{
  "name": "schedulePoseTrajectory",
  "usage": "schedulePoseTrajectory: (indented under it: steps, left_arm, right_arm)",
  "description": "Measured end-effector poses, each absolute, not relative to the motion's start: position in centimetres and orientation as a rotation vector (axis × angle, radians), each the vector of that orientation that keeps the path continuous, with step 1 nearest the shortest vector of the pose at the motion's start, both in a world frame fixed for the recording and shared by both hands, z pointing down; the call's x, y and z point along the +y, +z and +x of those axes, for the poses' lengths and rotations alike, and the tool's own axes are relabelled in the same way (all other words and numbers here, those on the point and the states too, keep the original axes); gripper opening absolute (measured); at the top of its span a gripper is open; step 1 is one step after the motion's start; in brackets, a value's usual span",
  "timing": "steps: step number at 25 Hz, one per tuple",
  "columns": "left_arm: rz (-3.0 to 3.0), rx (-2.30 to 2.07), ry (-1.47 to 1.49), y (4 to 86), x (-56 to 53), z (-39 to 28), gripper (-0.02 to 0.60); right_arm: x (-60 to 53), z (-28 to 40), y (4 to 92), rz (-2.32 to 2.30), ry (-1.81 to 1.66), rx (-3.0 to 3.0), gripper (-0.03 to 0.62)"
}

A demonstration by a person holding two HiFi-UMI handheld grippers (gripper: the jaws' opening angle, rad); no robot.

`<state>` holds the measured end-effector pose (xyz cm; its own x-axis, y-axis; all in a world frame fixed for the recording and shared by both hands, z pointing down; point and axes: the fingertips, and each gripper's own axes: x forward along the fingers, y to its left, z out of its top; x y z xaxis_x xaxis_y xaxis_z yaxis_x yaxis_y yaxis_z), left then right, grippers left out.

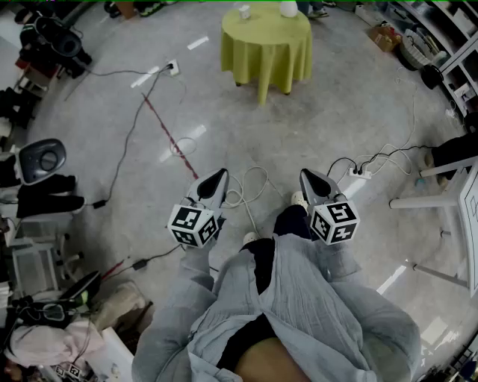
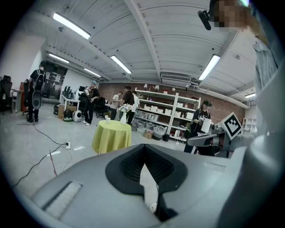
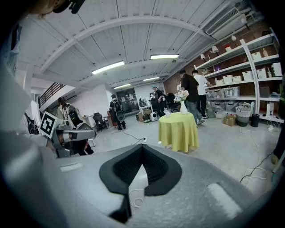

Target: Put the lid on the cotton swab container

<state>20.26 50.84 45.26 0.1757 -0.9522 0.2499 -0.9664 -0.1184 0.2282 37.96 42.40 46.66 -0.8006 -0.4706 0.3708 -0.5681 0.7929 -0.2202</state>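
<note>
A round table with a yellow-green cloth [image 1: 265,45] stands a few steps ahead on the grey floor. On it are a small white container [image 1: 244,11] and a white vase [image 1: 288,8]; no lid can be made out at this distance. My left gripper [image 1: 219,174] and right gripper [image 1: 306,174] are held side by side in front of my body, pointing toward the table. Both are shut with nothing between the pads. The same table [image 2: 111,136] shows beyond the left gripper [image 2: 144,146], and the table [image 3: 179,130] also lies past the right gripper [image 3: 142,146].
Cables and a power strip [image 1: 361,172] lie on the floor between me and the table. A white frame [image 1: 441,201] stands at the right, chairs and gear [image 1: 45,179] at the left. Several people [image 2: 91,103] and shelves [image 2: 164,113] are behind the table.
</note>
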Motion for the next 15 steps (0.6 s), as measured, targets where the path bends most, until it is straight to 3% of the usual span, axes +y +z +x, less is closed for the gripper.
schedulePoseTrajectory:
  steps: [15]
  left_arm:
    - [2.131, -1.859, -0.032, 43.4, 54.2, 17.2, 0.018]
  right_arm:
    - [44.7, 33.4, 43.6, 0.792, 0.397, -2.731, 0.002]
